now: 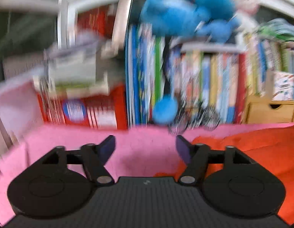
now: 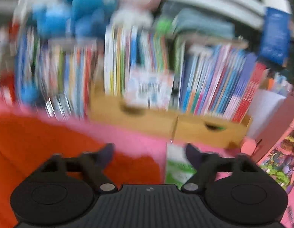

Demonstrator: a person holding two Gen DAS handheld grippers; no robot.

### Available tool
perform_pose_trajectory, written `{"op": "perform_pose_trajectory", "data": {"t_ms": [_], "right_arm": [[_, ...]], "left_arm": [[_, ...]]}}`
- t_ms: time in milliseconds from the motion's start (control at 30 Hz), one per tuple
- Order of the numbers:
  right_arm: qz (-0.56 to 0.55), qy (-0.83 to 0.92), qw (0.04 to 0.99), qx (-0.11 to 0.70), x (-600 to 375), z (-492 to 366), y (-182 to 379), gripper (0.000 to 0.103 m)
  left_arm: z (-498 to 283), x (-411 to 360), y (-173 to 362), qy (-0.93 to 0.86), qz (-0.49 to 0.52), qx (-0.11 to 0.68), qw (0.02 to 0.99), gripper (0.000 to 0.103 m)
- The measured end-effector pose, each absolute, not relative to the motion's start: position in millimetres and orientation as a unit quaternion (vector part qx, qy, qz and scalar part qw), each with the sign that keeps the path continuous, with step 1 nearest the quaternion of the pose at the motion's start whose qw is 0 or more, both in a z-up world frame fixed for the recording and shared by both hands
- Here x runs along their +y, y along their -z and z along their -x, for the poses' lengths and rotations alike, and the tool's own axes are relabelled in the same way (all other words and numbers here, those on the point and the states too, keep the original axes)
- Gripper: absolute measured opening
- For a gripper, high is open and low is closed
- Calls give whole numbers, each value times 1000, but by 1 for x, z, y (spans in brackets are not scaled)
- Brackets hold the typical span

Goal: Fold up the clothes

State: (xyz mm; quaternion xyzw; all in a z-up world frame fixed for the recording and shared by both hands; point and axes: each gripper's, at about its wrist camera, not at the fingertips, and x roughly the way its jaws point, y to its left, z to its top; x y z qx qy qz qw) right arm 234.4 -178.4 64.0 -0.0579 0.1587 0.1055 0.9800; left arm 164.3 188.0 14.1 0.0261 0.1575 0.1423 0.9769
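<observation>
While both views are smeared by motion blur, the layout can be read from left to right. Your left gripper point(image 1: 146, 148) hangs with its jaws spread wide and nothing between them, over a pink surface point(image 1: 74, 140). The orange-red garment point(image 1: 261, 148) lies at the 3 to 4 o'clock side of the left wrist view, its near edge touching or passing just under the right-hand finger; which of the two the blur does not settle. Behind, from 10 to 2 o'clock, stands a packed bookshelf point(image 1: 213, 79) with a blue plush toy point(image 1: 185, 9) at 12 o'clock.

Your right gripper point(image 2: 149, 152) is likewise spread and empty. Here the garment fills the 8 to 9 o'clock side and runs beneath the left-hand finger; a green-and-white packet point(image 2: 177, 167) lies just beside the right-hand finger at 5 o'clock, and wooden drawers point(image 2: 166, 119) sit at 1 o'clock.

So the garment lies between your two grippers, released by both. Its outline is too blurred to tell flat from folded, so this fits either an approach to a pair of edges or a release after a fold was laid. Judged from that, any next grasp calls for steadier hands, a clear view of the hem, and both jaws lowered onto cloth alone, clear of the packet.
</observation>
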Motion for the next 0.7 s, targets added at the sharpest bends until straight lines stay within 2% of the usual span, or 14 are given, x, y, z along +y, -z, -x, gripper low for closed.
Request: {"op": "perform_pose_trajectory", "data": {"t_ms": [100, 167, 233, 267, 300, 467, 533, 600, 667, 700], "right_arm": [[26, -95, 985, 144, -188, -204, -69, 103], [13, -99, 981, 168, -192, -202, -58, 99], [1, -116, 972, 205, -195, -206, -47, 52], [2, -124, 967, 225, -192, -212, -41, 14], [8, -127, 963, 238, -187, -218, -37, 11], [81, -126, 964, 221, -146, -238, -32, 12], [71, -141, 968, 196, -144, -227, -41, 17], [62, -173, 970, 159, -145, -204, -48, 44], [57, -206, 967, 141, -141, -183, -48, 56], [55, -222, 964, 135, -139, -173, -47, 56]], "left_arm": [[-137, 161, -24, -112, -54, 127, 984, 79], [-127, 146, -27, -83, -51, 128, 987, 79], [-120, 129, -28, -51, -47, 129, 989, 79], [-119, 116, -27, -38, -56, 129, 989, 79], [-119, 104, -25, -29, -70, 129, 989, 79], [-127, 50, -11, -11, -130, 133, 983, 80], [-130, 43, -3, -17, -131, 139, 981, 81], [-134, 42, 3, -18, -120, 150, 981, 81], [-136, 44, 9, -22, -110, 162, 980, 85], [-138, 45, 11, -24, -106, 168, 980, 87]]}}
